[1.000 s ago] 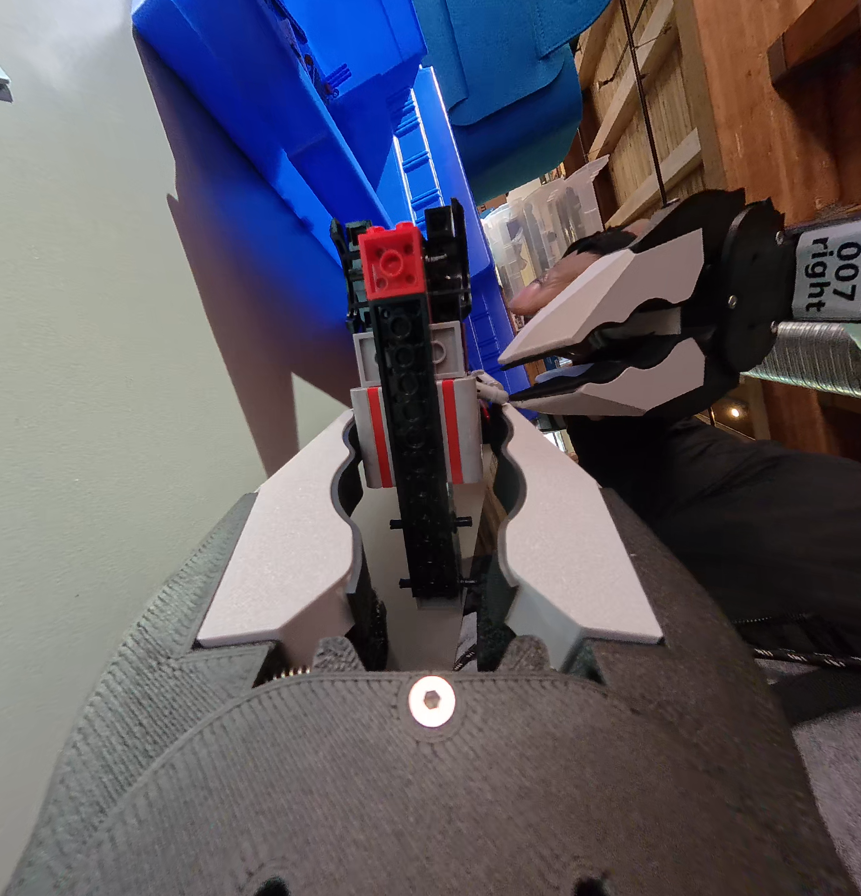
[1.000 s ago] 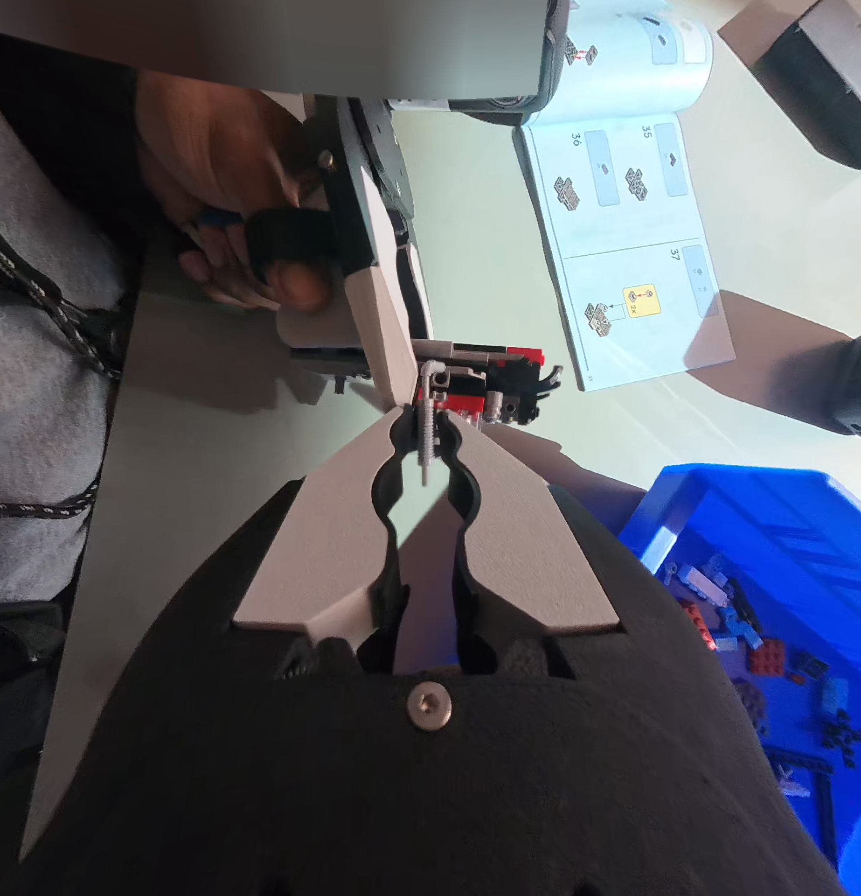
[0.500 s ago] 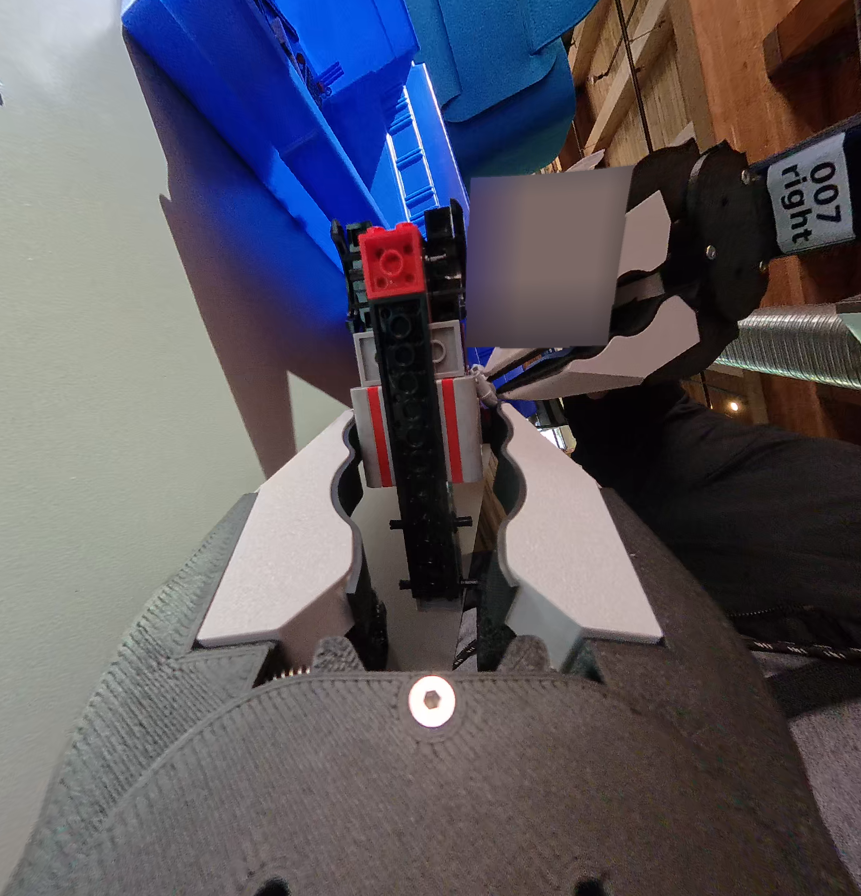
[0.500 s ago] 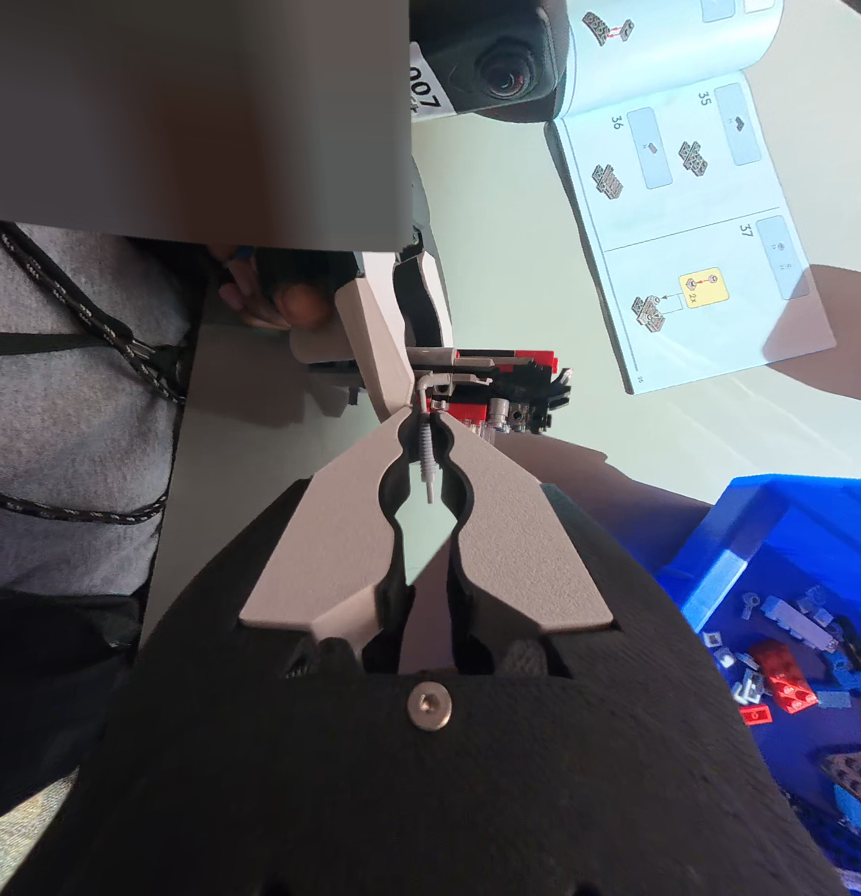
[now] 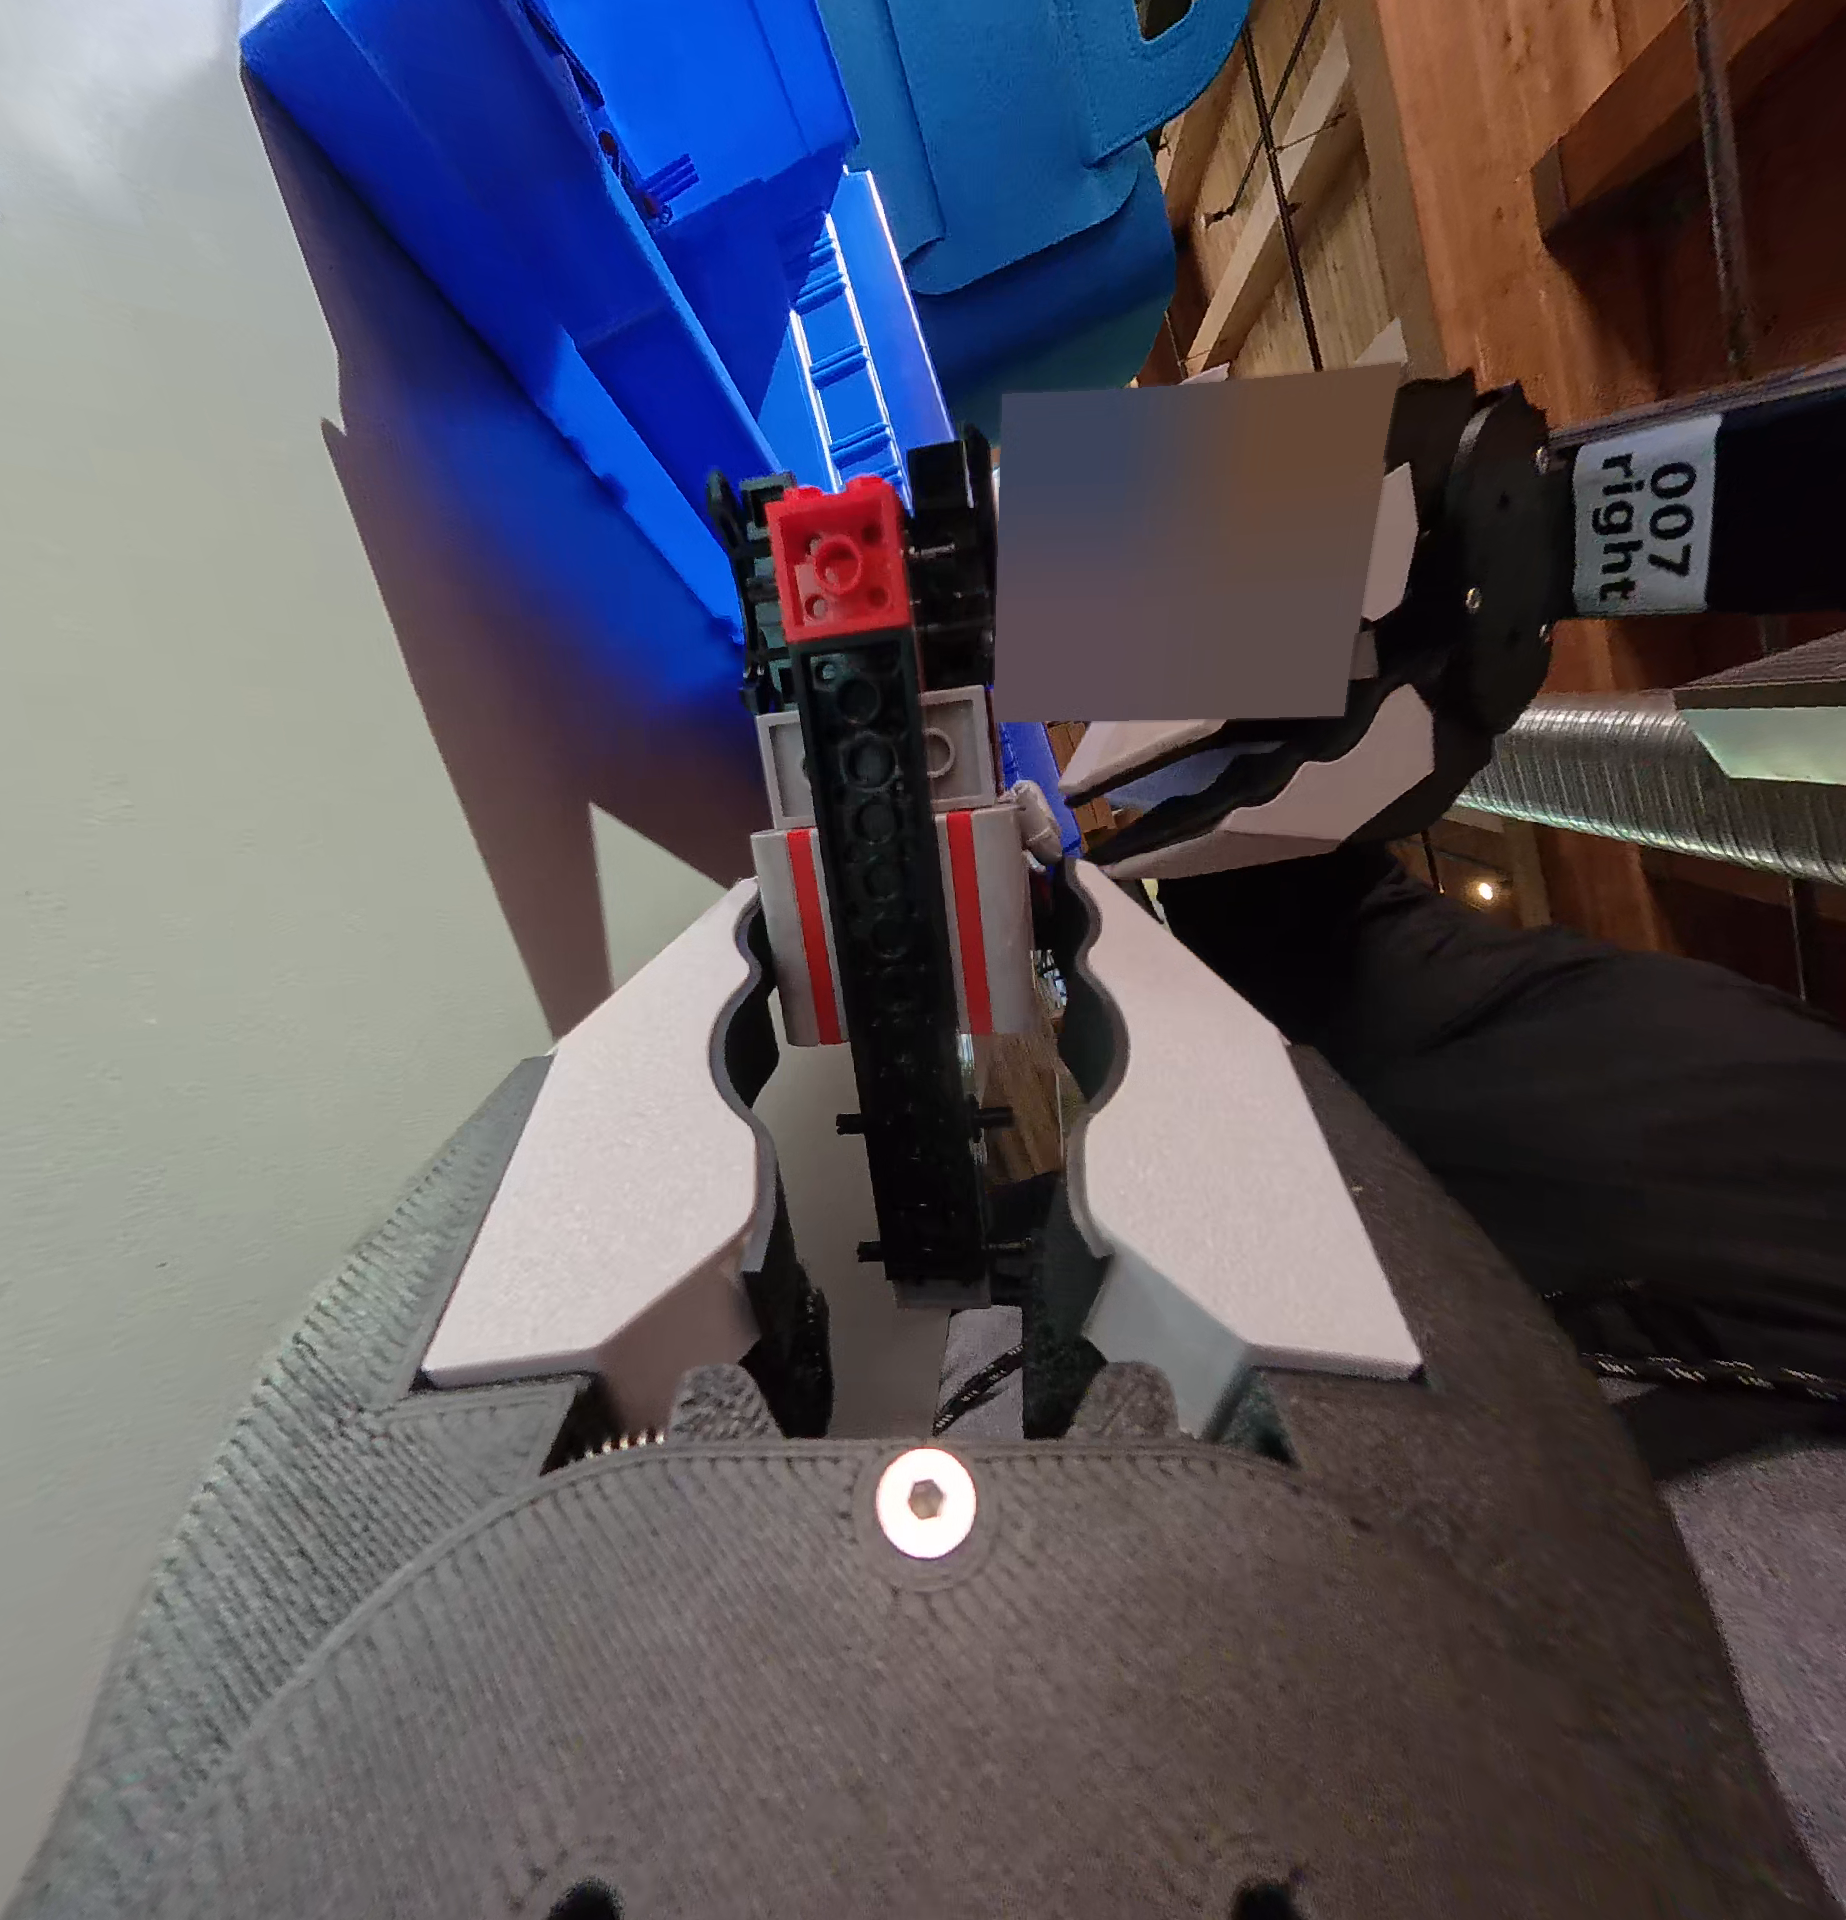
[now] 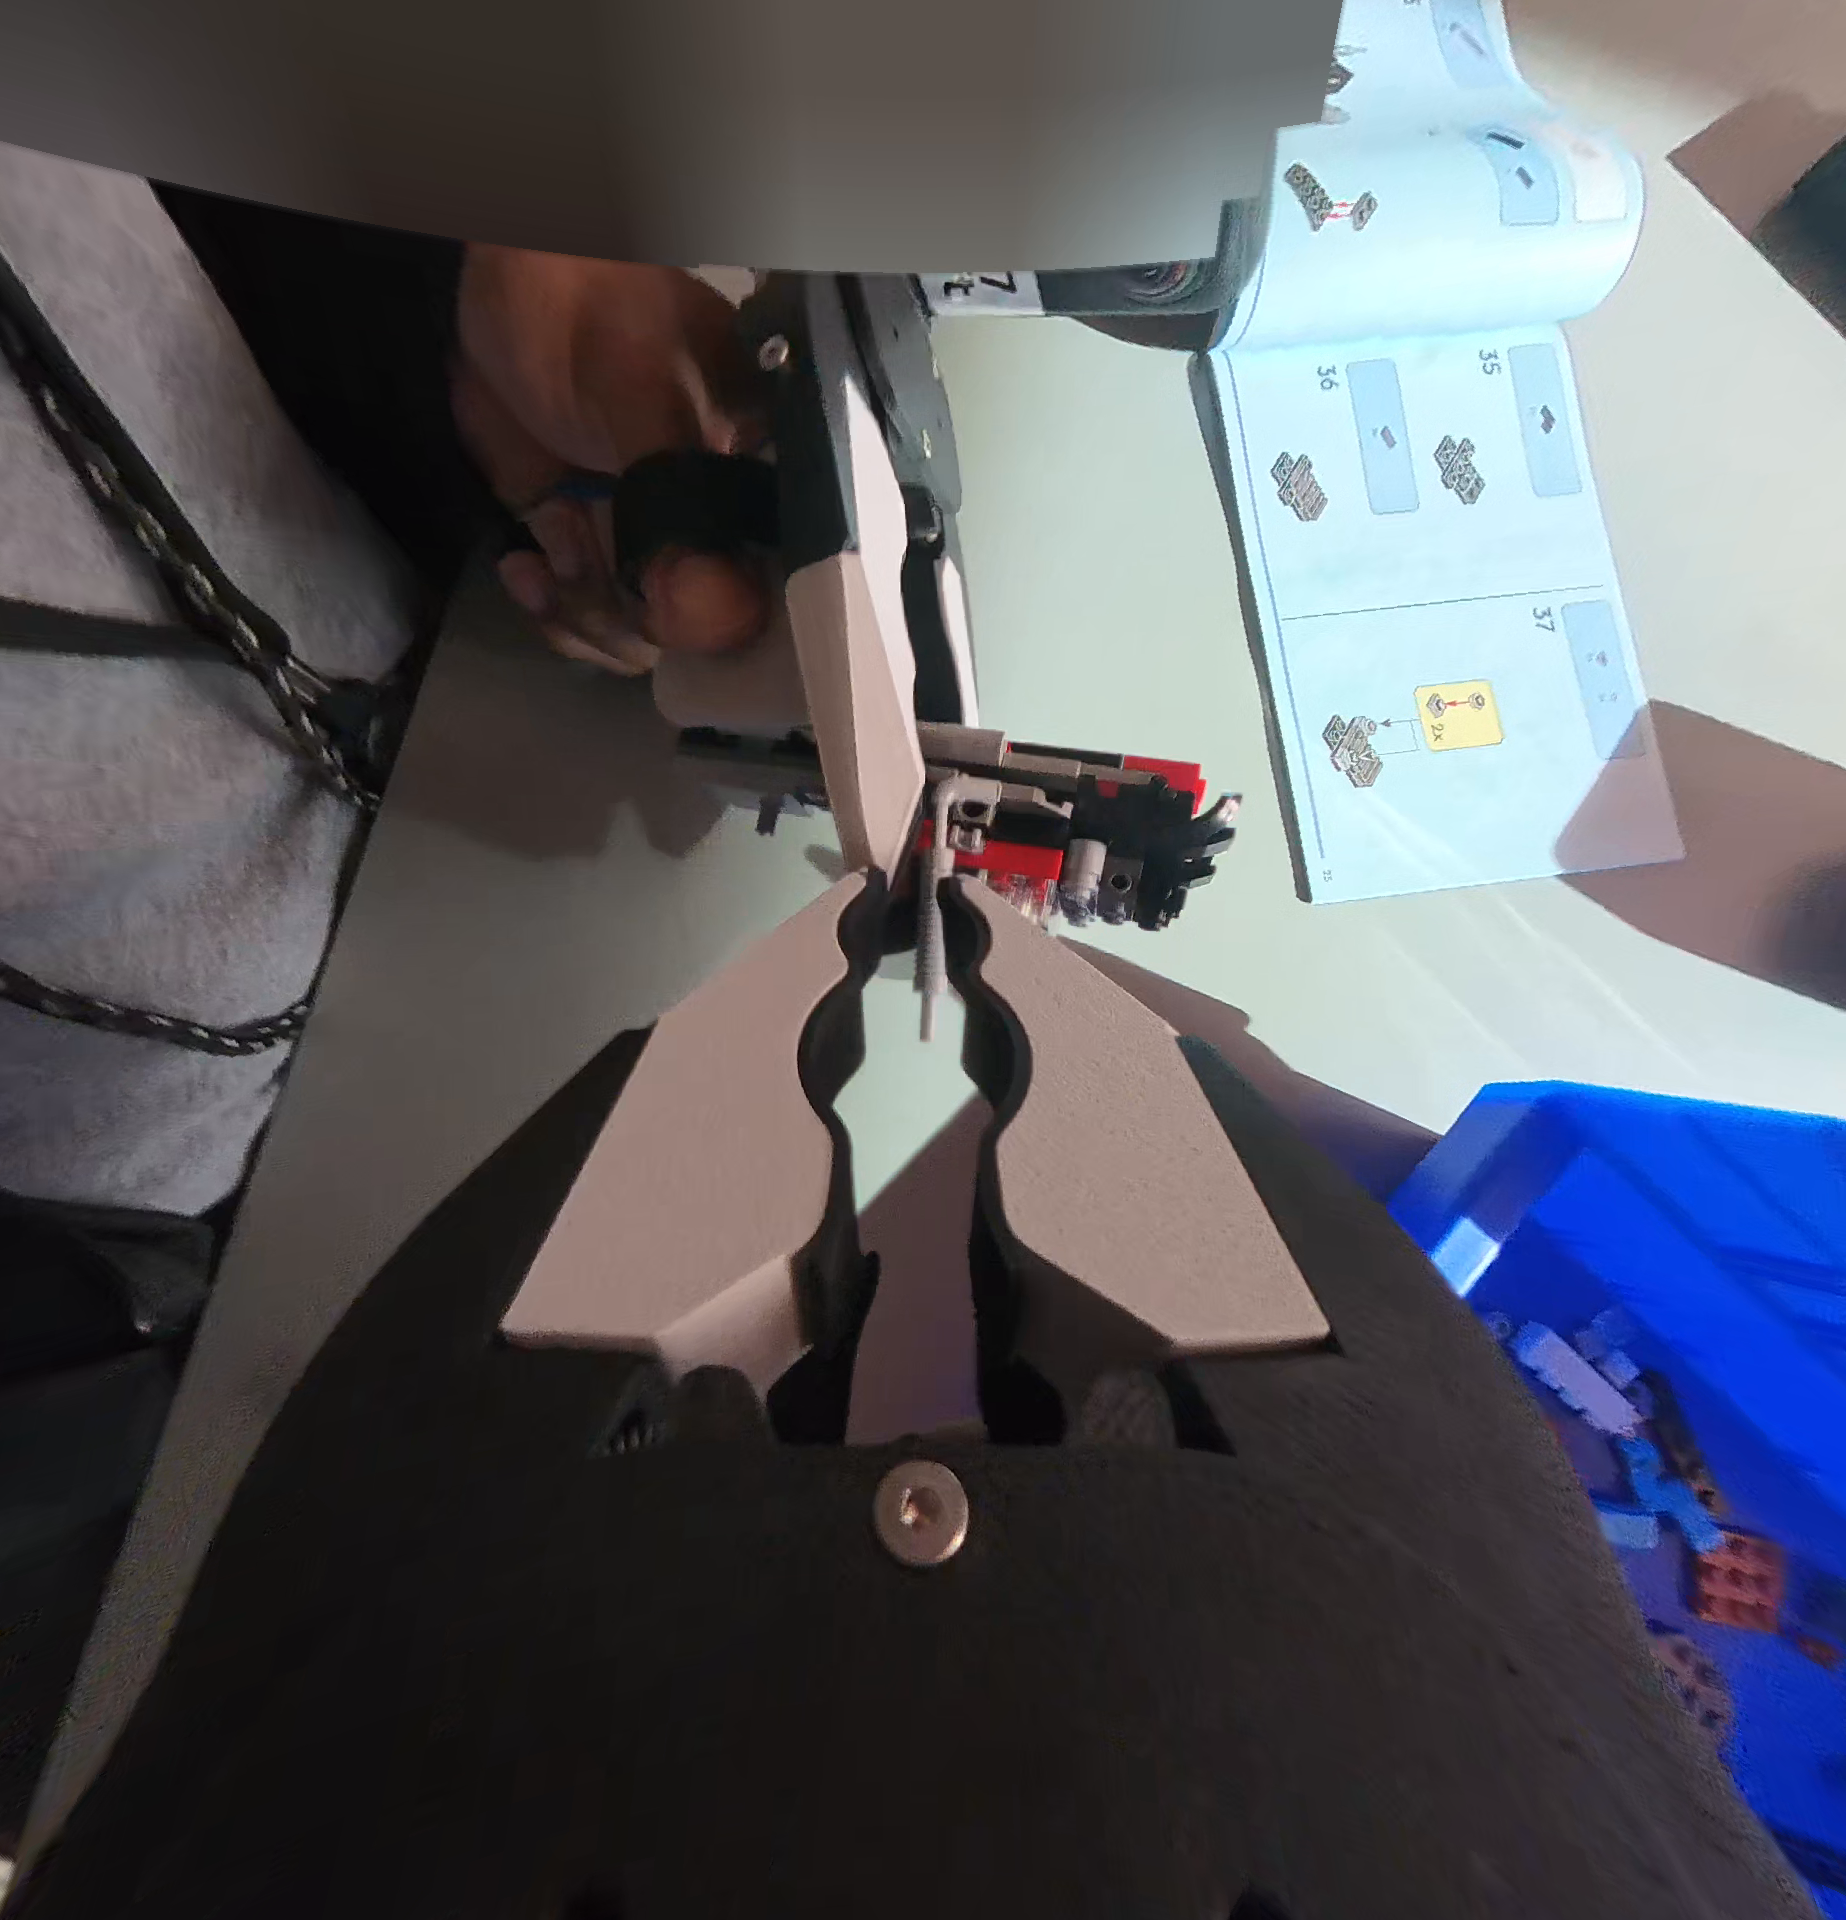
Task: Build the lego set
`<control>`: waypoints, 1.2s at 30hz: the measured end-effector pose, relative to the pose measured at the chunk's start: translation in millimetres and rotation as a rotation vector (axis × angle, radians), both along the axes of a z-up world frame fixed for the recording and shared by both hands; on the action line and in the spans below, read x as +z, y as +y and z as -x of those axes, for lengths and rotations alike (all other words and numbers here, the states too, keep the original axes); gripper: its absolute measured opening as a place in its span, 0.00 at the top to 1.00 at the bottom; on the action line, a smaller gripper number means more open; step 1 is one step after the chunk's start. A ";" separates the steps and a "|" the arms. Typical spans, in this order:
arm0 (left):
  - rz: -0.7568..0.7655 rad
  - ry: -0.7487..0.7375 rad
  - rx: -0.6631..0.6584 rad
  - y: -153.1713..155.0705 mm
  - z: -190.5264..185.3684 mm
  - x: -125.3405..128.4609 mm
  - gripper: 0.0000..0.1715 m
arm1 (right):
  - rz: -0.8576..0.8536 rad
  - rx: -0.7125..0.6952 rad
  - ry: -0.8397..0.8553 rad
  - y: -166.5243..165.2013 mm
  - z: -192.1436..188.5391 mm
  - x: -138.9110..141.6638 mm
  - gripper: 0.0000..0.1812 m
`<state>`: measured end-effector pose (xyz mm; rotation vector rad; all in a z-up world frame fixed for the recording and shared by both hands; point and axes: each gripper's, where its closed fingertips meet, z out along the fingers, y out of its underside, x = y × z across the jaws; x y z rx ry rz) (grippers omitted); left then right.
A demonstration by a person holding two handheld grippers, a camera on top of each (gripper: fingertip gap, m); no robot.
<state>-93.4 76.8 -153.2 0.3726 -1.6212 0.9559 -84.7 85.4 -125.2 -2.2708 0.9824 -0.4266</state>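
In the left wrist view, the left gripper [image 5: 914,935] squeezes the lego model [image 5: 877,862] between its two fingers. The model is a long black beam with grey and red blocks and a red brick on its far end. Its lower end sits deep between the fingers, and part of its right side is hidden. The right gripper [image 5: 1080,826] comes in from the right. A blurred patch covers its upper part. It has tipped a little since a moment ago, and its tips now touch the model's side. A blue bin [image 5: 545,312] stands behind, but what it holds cannot be seen from here.

In the right wrist view, the right gripper [image 6: 914,904] is nearly shut on a thin grey bent pin [image 6: 934,935]. The pin's top end meets the lego model [image 6: 1064,831], which sticks out sideways from the left gripper [image 6: 877,790]. An open instruction booklet [image 6: 1438,582] lies on the pale table [image 6: 1085,499]. The view has swung, so the booklet sits lower than before. The blue bin [image 6: 1677,1247] holds loose small bricks, blurry and cut off at the edge.
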 end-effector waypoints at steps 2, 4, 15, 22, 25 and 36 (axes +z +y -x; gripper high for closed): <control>-0.004 0.003 0.001 0.0 -0.5 -0.5 0.69 | 0.026 0.024 -0.009 -0.5 1.1 -2.1 0.93; 0.000 0.003 0.000 0.5 -0.4 0.1 0.69 | 0.018 0.034 -0.008 0.1 1.0 -1.6 0.93; 0.009 0.015 -0.009 1.4 0.0 1.9 0.69 | 0.162 0.143 -0.098 -15.9 11.0 -1.9 0.92; 0.006 0.015 -0.008 1.1 -0.3 1.6 0.69 | 0.429 0.302 -0.365 -13.0 7.7 -3.4 0.89; 0.007 0.011 -0.009 1.1 0.2 1.5 0.69 | 0.481 0.325 -0.405 -12.9 5.3 -1.9 0.89; 0.006 -0.008 -0.008 1.1 1.4 0.4 0.69 | 0.306 0.230 -0.231 -12.5 5.5 -5.6 0.95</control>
